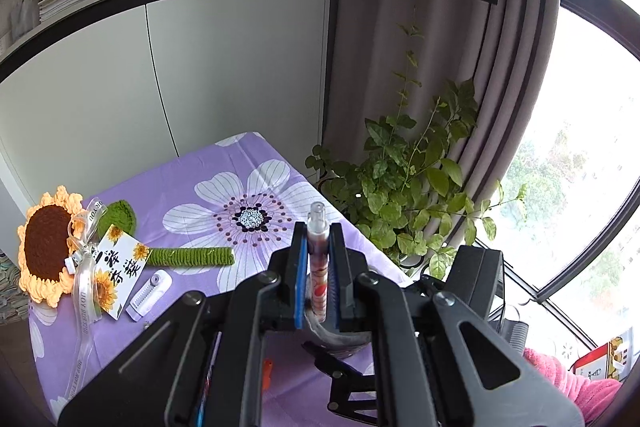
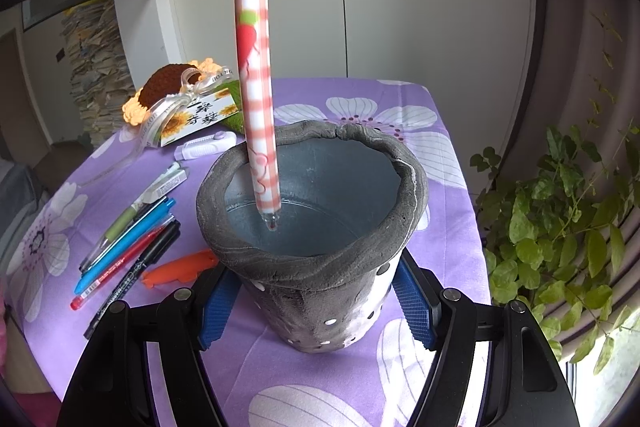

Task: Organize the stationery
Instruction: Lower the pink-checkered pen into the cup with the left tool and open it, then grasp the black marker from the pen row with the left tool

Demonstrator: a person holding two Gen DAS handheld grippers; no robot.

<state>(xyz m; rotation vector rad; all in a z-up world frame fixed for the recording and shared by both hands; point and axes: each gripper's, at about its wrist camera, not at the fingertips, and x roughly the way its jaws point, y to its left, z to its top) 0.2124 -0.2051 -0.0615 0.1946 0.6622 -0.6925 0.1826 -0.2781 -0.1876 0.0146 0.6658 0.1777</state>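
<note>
My left gripper (image 1: 318, 259) is shut on a red-and-white checked pen (image 1: 319, 267), held upright. In the right wrist view the pen (image 2: 258, 99) hangs tip-down into the mouth of a grey pen pot (image 2: 316, 227), its tip just inside the rim and above the bottom. My right gripper (image 2: 316, 301) holds the pot's lower wall between its blue pads (image 2: 216, 307). Several pens (image 2: 132, 247) (green, blue, red, black) lie on the purple cloth left of the pot.
An orange clip (image 2: 180, 269), an eraser box (image 2: 166, 183) and a white correction tape (image 2: 206, 147) lie near the pens. A crocheted sunflower (image 1: 48, 247) with a card lies at the table's far left. A potted plant (image 2: 560, 227) stands off the right edge.
</note>
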